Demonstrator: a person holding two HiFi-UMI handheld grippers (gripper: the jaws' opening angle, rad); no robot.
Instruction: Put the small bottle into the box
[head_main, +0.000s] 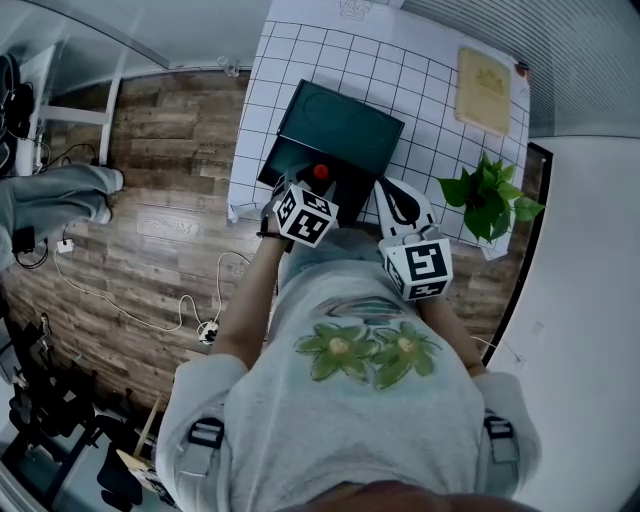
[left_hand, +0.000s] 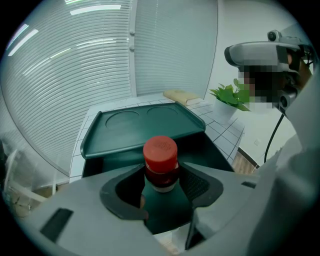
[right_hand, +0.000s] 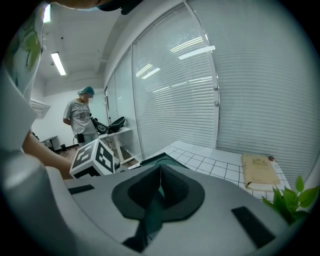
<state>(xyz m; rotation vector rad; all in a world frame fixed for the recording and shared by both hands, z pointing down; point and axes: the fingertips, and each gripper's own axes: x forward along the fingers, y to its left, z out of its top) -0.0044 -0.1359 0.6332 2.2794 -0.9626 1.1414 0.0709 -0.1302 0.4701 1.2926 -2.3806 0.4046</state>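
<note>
The small bottle (left_hand: 160, 156), dark with a red cap, stands upright between the jaws of my left gripper (left_hand: 161, 176), which is shut on its neck. Beneath and behind it is the dark green box (left_hand: 210, 150), with its lid (left_hand: 142, 125) swung open at the far side. In the head view the red cap (head_main: 321, 171) shows over the box's (head_main: 340, 130) near part, at the front of my left gripper (head_main: 312, 187). My right gripper (right_hand: 160, 184) is shut with nothing in it, and it hovers to the right of the box (head_main: 398, 202).
The box sits on a white gridded table (head_main: 420, 70). A beige pad (head_main: 484, 90) lies at the far right and a potted plant (head_main: 490, 195) stands at the right edge. A person (right_hand: 82, 117) stands far off on the wood floor (head_main: 160, 230), where cables trail.
</note>
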